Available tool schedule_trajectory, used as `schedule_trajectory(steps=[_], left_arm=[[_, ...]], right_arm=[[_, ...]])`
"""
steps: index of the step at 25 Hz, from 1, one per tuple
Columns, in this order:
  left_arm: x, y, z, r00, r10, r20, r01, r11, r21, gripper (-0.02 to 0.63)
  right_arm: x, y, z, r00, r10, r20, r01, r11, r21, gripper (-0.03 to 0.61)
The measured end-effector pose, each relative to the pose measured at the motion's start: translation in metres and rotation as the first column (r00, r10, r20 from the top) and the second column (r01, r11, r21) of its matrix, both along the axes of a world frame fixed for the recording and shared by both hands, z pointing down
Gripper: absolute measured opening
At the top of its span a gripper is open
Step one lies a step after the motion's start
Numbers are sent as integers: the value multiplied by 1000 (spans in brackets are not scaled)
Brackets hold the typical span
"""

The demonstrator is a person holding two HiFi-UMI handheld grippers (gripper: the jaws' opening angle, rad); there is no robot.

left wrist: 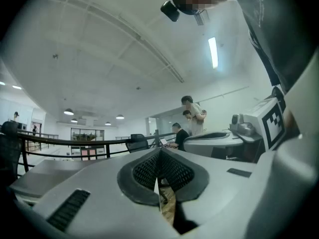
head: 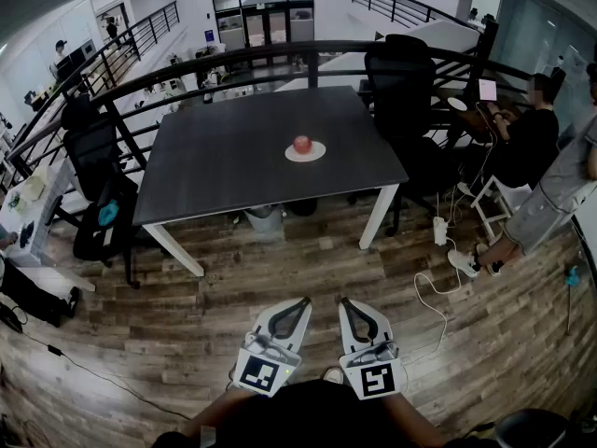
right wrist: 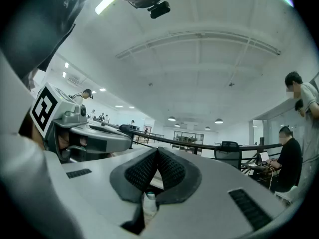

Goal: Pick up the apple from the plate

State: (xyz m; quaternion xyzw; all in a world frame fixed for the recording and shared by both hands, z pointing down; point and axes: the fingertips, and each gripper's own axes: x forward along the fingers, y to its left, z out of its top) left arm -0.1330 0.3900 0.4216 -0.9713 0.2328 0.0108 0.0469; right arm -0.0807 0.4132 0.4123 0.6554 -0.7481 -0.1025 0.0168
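Our left gripper (head: 301,303) and right gripper (head: 344,302) hang near us, jaws pressed together on nothing. Far off, the apple (head: 301,144) sits on a plate (head: 318,154) on the table (head: 224,161), with 2 chairs (head: 403,77) flanking it.

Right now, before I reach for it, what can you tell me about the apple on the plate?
The apple is small, round and red, and its skin looks smooth. It seems whole, but it is too small in the head view to show a stem or any marks. It sits near the middle of a round white plate, which lies on the dark table, in the table's right half. Only the plate touches it.
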Motion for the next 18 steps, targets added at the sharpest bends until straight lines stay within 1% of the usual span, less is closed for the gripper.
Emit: schedule_trajectory(steps=[3, 6, 8, 10, 15, 18], left_arm=[[11, -17, -3, 1000, -10, -22, 10, 1000, -13, 23], [17, -32, 0, 999, -35, -41, 32, 997, -66, 23], [17, -42, 4, 997, -70, -39, 67, 994, -86, 23], [19, -52, 7, 994, -104, -36, 100, 991, -84, 23], [40, -72, 9, 987, -157, -35, 156, 987, -37, 23], [45, -83, 11, 979, -195, -52, 192, 980, -55, 23]], right_arm=[[19, -11, -2, 1000, 6, 10, -6, 1000, 15, 25], [35, -21, -4, 1000, 10, 20, -11, 999, 30, 25], [43, -27, -6, 1000, 7, 23, -8, 999, 44, 25], [51, -34, -5, 1000, 2, 31, -4, 999, 47, 25], [78, -56, 1, 997, 1, 73, -4, 999, 49, 25], [91, -63, 4, 996, -7, 92, 2, 999, 53, 25]])
